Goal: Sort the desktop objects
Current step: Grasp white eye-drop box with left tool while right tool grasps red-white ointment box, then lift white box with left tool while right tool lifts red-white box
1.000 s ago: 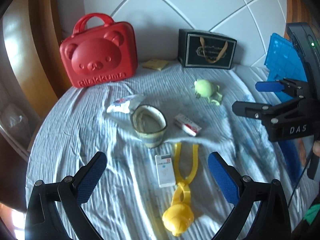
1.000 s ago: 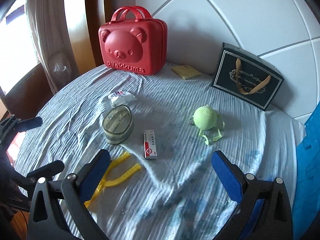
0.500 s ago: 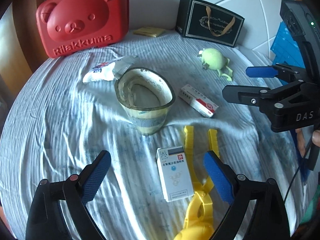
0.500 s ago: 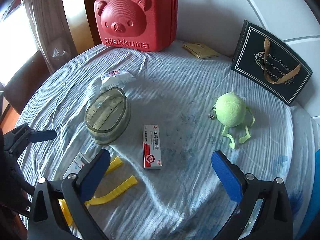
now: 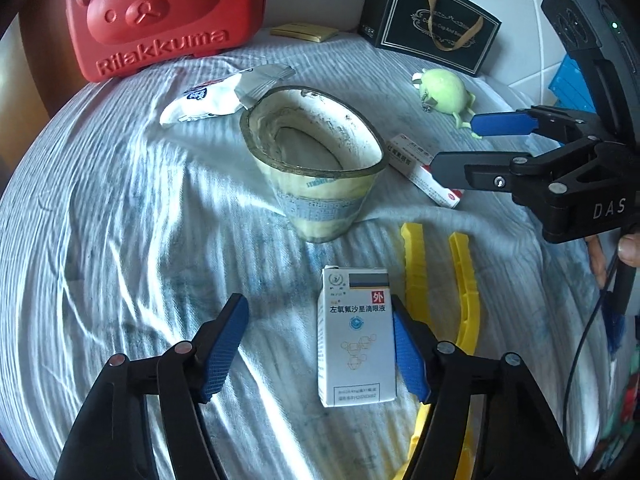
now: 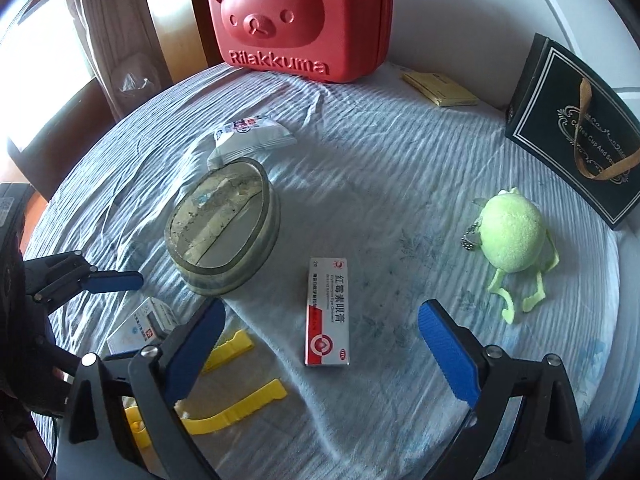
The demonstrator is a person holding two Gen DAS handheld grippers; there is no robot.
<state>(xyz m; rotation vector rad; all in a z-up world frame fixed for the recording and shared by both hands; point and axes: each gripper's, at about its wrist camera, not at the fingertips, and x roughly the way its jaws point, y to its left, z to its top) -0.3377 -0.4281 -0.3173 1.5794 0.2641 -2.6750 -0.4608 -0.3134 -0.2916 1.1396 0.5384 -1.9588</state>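
My left gripper (image 5: pixel 320 344) is open and low over the cloth, its jaws either side of a white eye-drop box (image 5: pixel 356 338); the right pad (image 5: pixel 408 356) is close against the box. My right gripper (image 6: pixel 320 352) is open above a red-and-white ointment box (image 6: pixel 329 312), which also shows in the left wrist view (image 5: pixel 424 176). A worn oval pot (image 5: pixel 316 160) stands in the middle. Yellow tongs (image 5: pixel 440 280) lie beside the eye-drop box. A green plush toy (image 6: pixel 512 240) and a white packet (image 6: pixel 252 136) lie on the cloth.
A red bear-shaped case (image 6: pixel 300 16) stands at the back. A black gift bag (image 6: pixel 580 128) stands at the back right, with a yellow pad (image 6: pixel 440 88) between them. The round table is covered with a wrinkled pale blue cloth (image 6: pixel 400 152).
Both grippers have moved forward and down. The left one has come down around the white eye-drop box, and the right one has closed in over the red-and-white ointment box.
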